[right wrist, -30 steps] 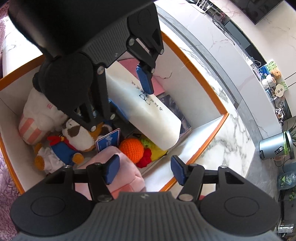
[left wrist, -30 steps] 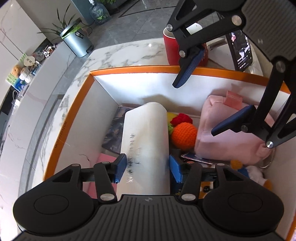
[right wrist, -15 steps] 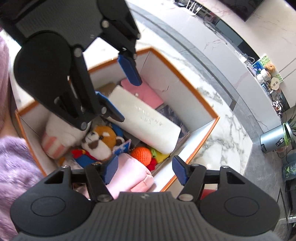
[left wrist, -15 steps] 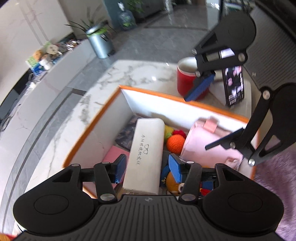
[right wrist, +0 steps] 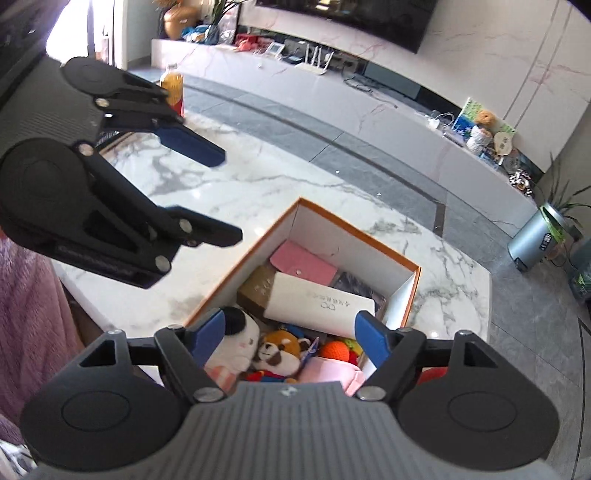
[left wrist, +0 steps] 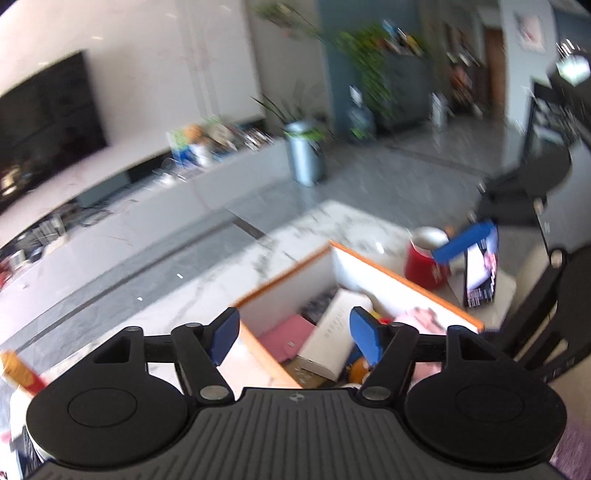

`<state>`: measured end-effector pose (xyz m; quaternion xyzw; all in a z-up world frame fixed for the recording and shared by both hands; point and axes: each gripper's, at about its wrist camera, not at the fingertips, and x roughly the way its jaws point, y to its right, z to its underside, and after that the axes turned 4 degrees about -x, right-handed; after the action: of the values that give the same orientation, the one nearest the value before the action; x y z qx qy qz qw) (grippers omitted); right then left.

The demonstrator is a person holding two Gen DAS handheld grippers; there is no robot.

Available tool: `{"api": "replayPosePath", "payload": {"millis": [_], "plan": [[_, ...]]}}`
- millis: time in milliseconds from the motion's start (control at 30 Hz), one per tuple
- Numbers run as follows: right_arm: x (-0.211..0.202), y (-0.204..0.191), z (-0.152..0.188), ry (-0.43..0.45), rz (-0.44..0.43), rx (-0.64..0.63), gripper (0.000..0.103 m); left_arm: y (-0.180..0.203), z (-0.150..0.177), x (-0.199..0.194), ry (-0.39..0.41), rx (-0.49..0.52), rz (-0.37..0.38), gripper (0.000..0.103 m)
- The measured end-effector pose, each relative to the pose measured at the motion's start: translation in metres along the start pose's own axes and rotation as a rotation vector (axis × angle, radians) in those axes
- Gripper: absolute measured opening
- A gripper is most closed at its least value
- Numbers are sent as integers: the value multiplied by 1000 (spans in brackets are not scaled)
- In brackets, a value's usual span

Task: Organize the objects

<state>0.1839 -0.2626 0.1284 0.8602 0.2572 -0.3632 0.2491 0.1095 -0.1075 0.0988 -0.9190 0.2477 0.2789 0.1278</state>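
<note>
Both grippers, left [left wrist: 291, 336] and right [right wrist: 291, 338], hang above the box [right wrist: 413, 284], jaws opening, nothing between them. I'd pick the next stray item and approach wide.

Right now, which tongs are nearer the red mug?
Right. The right tongs hover beside the mug; the left tongs, at the opposite end of the box. Both are opening, empty.

White marble-look wall [right wrist: 524, 48] with a large dark TV [right wrist: 343, 14] mounted on it; below the TV a long low pale console [right wrist: 369, 107] runs along the wall, cluttered with small items and cables. Floor [right wrist: 369, 155] in front of the console is grey tile with darker bands, bright daylight. Grey cylindrical bin [right wrist: 535, 240] with a leafy plant [left wrist: 291, 107] at the console's end, teal wall panel [left wrist: 336, 55] beyond it; white veined marble tabletop [right wrist: 229, 184] in front of the console.
</note>
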Motion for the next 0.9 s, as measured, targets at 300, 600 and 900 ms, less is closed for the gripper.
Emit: {"api": "replayPosePath", "payload": {"millis": [300, 600, 900], "plan": [[-54, -54, 1, 242, 29, 166, 99, -17, 40, -87, 260, -202, -171, 94], [-58, -105, 41, 410, 86, 338, 102, -39, 99, -97, 311, -424, -312, 103], [-23, -142, 67, 362, 208, 394, 102, -31, 147, -89, 233, -436, -455, 103]]}}
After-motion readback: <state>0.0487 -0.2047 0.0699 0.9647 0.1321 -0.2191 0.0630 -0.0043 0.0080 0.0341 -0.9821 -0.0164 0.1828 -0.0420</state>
